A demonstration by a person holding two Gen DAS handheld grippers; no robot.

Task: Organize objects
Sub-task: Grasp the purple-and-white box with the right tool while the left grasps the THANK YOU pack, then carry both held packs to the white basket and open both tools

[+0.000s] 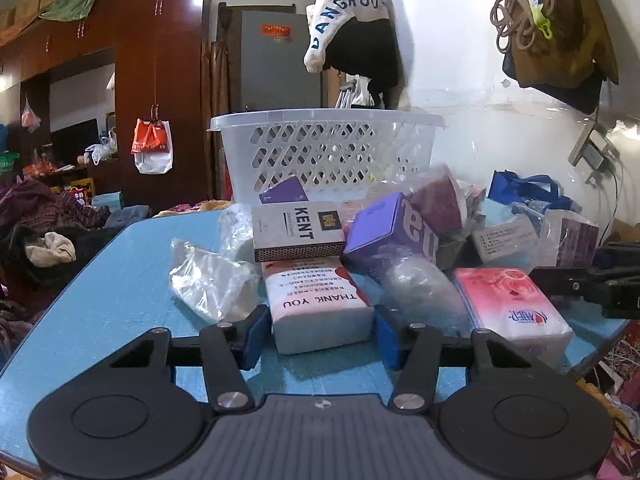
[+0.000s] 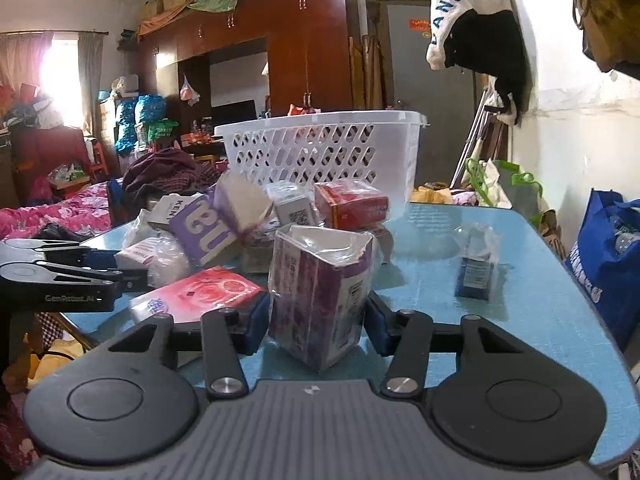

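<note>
Squeezing soft, light "THANK YOU" tissue pack (image 1: 318,312) by its sides on blue table (image 1: 120,280) in left gripper (image 1: 320,338), hugging crinkly, slippery wrapped purple box (image 2: 320,292) in right gripper (image 2: 316,320), near white basket (image 1: 326,152).

Beyond the left gripper (image 1: 320,334), the KENT box (image 1: 298,232) covers the far end of the white THANK YOU pack (image 1: 318,312), and the small print on that pack is too small to read. Behind it, the white basket (image 1: 326,152) hides its contents; only vague shapes show through the holes. To the right of this gripper, the right gripper (image 1: 592,286) is cut by the picture's edge. Ahead of the right gripper (image 2: 316,326), the purple box (image 2: 320,292) is wrapped in crinkled plastic, so its label is unreadable.
</note>
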